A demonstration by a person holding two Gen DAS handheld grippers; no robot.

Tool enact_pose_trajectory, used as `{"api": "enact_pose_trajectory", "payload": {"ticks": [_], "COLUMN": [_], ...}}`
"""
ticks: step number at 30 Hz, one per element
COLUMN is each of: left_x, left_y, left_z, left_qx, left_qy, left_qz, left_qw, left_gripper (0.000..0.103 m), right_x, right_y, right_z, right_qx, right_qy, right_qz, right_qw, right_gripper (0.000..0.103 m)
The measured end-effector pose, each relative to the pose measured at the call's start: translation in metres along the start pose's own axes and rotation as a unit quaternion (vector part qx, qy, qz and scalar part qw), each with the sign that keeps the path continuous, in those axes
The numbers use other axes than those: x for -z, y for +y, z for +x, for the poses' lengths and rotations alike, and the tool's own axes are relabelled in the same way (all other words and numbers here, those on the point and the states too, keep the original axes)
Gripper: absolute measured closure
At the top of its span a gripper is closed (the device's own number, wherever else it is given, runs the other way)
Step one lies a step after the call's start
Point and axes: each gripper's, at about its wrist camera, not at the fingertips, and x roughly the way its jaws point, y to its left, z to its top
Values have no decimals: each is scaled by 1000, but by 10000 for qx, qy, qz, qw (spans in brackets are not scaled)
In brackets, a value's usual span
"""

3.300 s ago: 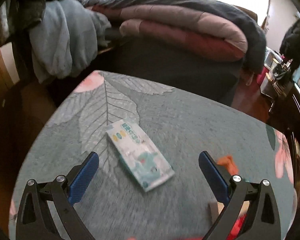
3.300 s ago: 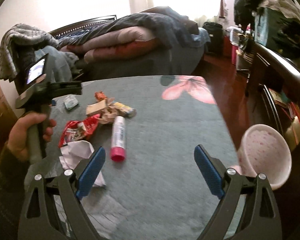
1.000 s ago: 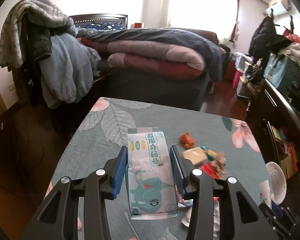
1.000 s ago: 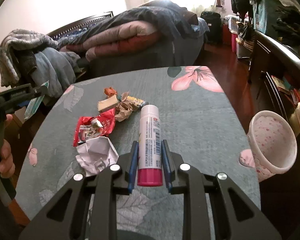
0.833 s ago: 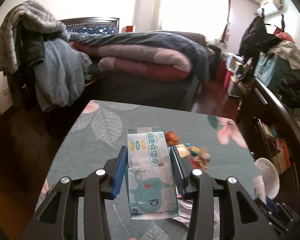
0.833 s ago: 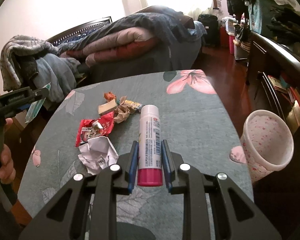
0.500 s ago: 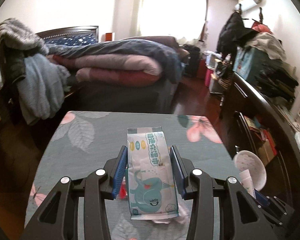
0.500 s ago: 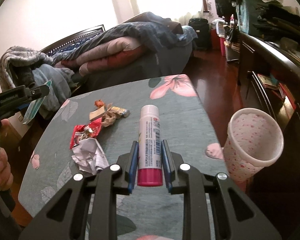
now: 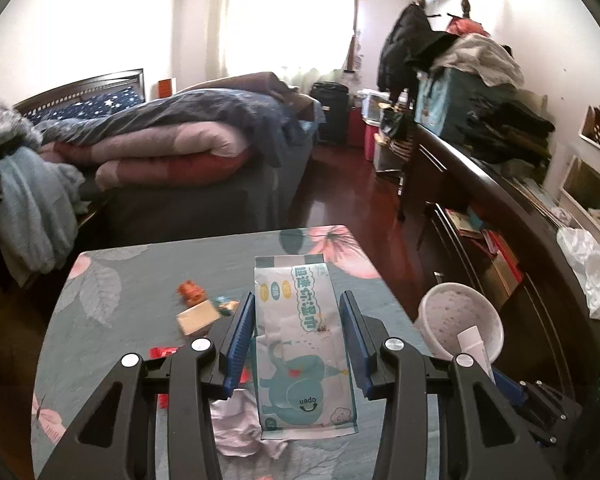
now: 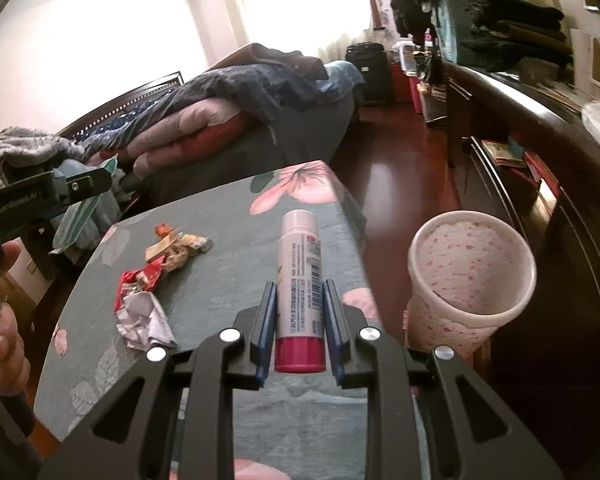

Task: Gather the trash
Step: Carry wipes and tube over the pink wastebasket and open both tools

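My left gripper (image 9: 298, 310) is shut on a white and teal wipes packet (image 9: 300, 344), held above the table. In the right wrist view that gripper (image 10: 86, 184) shows at the left with the packet (image 10: 80, 216) edge-on. My right gripper (image 10: 300, 292) is shut on a white tube with a pink cap (image 10: 300, 280), lifted over the table's right side. A pink-speckled white bin (image 10: 470, 276) stands on the floor just right of the table; it also shows as the bin (image 9: 458, 318) in the left wrist view. Loose trash lies on the table: crumpled paper (image 10: 144, 320), a red wrapper (image 10: 140, 278), small wrappers (image 10: 176, 248).
The table (image 10: 228, 264) has a grey-green floral cloth. A bed with folded quilts (image 9: 172, 148) stands behind it. A dark cabinet (image 10: 540, 160) piled with clothes runs along the right. A person's hand (image 10: 4, 332) holds the left gripper's handle. Red wooden floor (image 10: 400, 168) lies between table and cabinet.
Both grippers have swung to the right with their loads still held. The bin has come closer and larger in both views, and the table's trash has slid left.
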Motion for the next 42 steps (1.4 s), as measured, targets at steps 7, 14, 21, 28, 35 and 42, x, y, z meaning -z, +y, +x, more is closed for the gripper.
{"api": "enact_pose_trajectory", "payload": {"ticks": [7,14,21,28,35,42], "left_x": [-3,-4,-6,-6,-5,-3], "left_y": [-37,-79,-126,-168,-204,-231], "left_z": [11,31,61,96,143,183], "left_qx": [253,613,1049,1437,1667,1743], "left_qy": [0,76,226,431,758,1035], "left_qz": [309,610,877,1122,1214,1278], "left_qw": [9992,9962,9904,9823,9756,9709], "left_gripper": [60,60,60,60,60,60], "right_x": [-2,-2,-1,-4,-4,-10], "right_y": [-34,-76,-121,-161,-191,-217], "right_z": [-8,-8,-1,17,38,64], "right_qx": [250,597,1000,1221,1431,1483], "right_qy": [-162,-214,-210,-198,-171,-135], "right_qz": [225,504,820,1075,1293,1400], "right_qw": [9993,9967,9914,9865,9811,9789], "right_gripper": [79,79,79,79,79,79]}}
